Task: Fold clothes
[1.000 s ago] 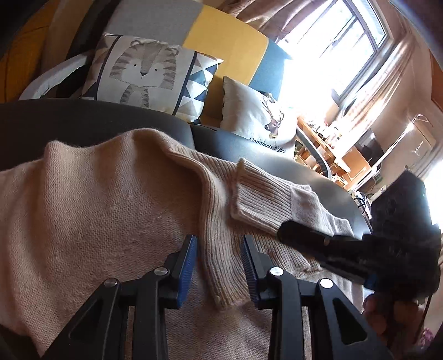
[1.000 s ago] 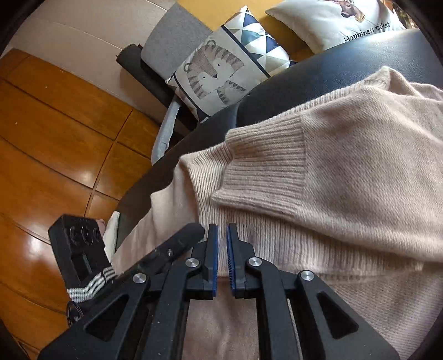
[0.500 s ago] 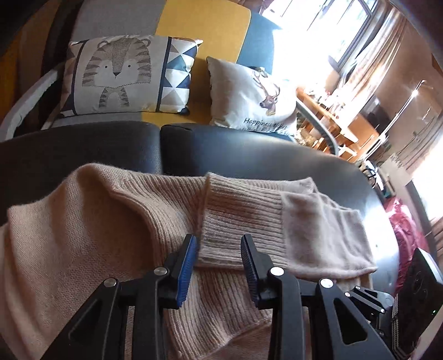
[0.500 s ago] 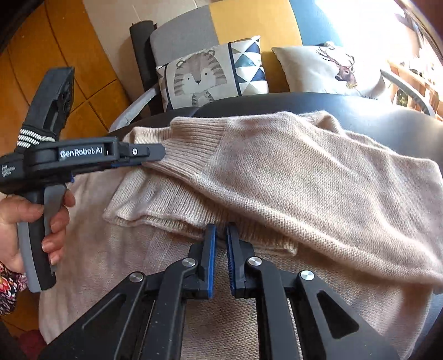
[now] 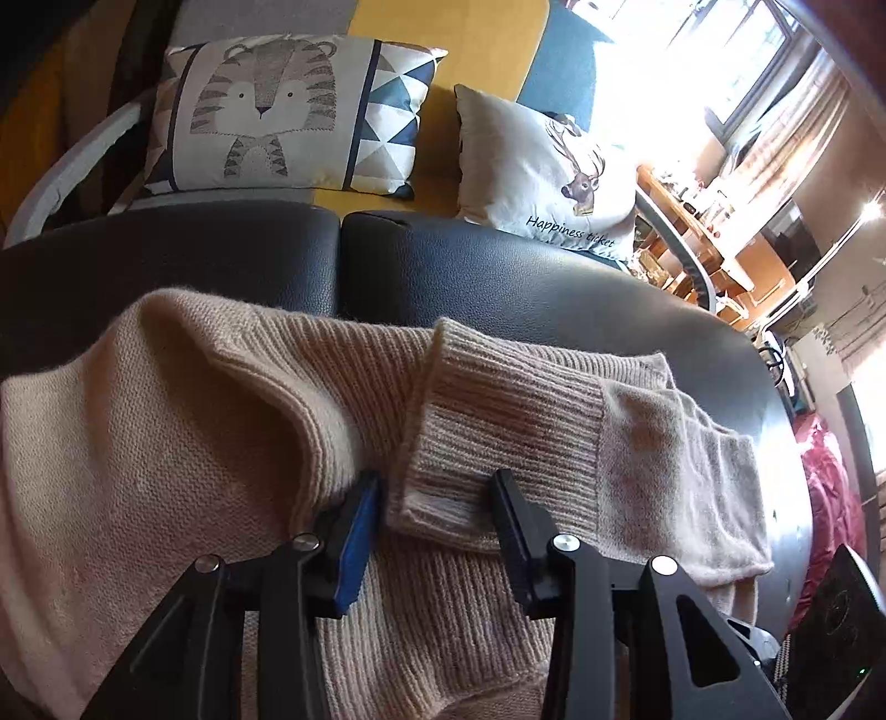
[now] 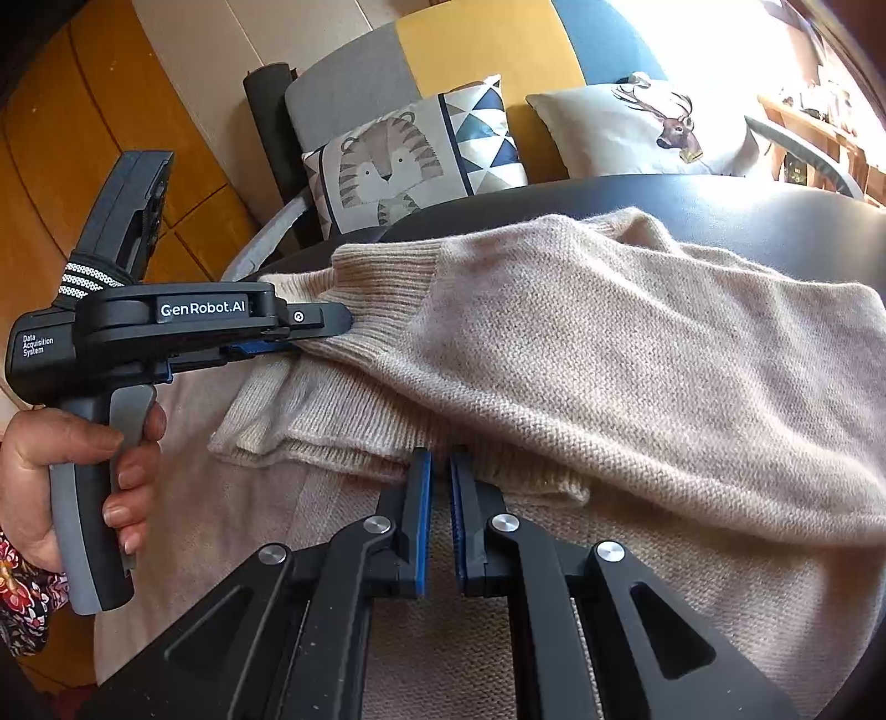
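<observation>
Left gripper (image 5: 437, 498) jaws wide around sweater (image 6: 637, 354) cuff; right gripper (image 6: 436, 471) jaws nearly closed, empty.

Sweater (image 5: 166, 443) on table (image 5: 526, 288) — pillows (image 5: 266, 111) behind, on sofa (image 5: 443, 39).

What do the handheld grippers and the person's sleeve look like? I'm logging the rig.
The left gripper is black with a grey pistol handle, white "GenRobot.AI" and "Data Acquisition System" lettering and a striped band. The right gripper is black, with blue-padded jaws and silver rivets. The sleeve is dark floral.
</observation>
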